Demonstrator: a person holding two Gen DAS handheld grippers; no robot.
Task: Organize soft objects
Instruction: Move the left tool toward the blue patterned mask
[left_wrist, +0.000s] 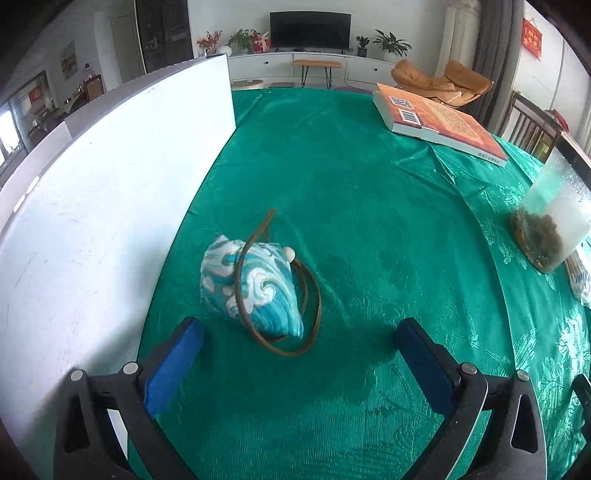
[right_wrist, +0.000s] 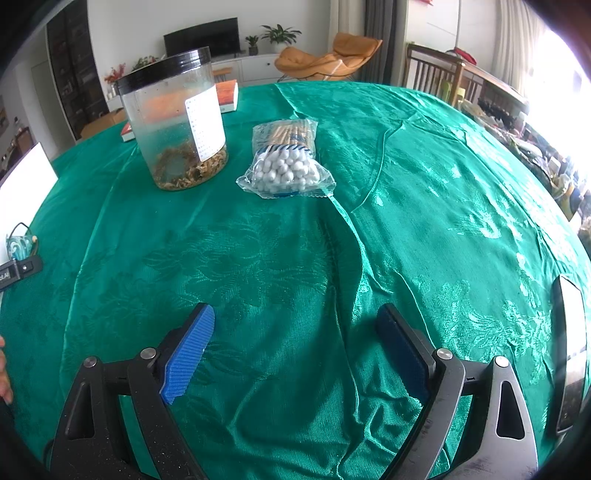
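While the left gripper (left_wrist: 299, 332) hangs over the green cloth (left_wrist: 369, 221), its two blue pads stand wide apart and hold nothing. Just past them lies a little blue and white pouch (left_wrist: 251, 288) with swirly waves on it. A thin brown cord (left_wrist: 306, 295) loops around the pouch and rests on the cloth. The pouch sits just beside a tall white board (left_wrist: 110, 203), on the left side of the left wrist view. Far back on the right lies an orange book (left_wrist: 439, 122). Near the right edge stands a clear jar (left_wrist: 554, 221) with brown bits at the bottom.

The right gripper (right_wrist: 295, 328) is wide open too, with only green cloth between its pads. A clear bag of cotton swabs (right_wrist: 286, 162) lies well ahead of it. The jar, with its black lid, stands just left of that bag.
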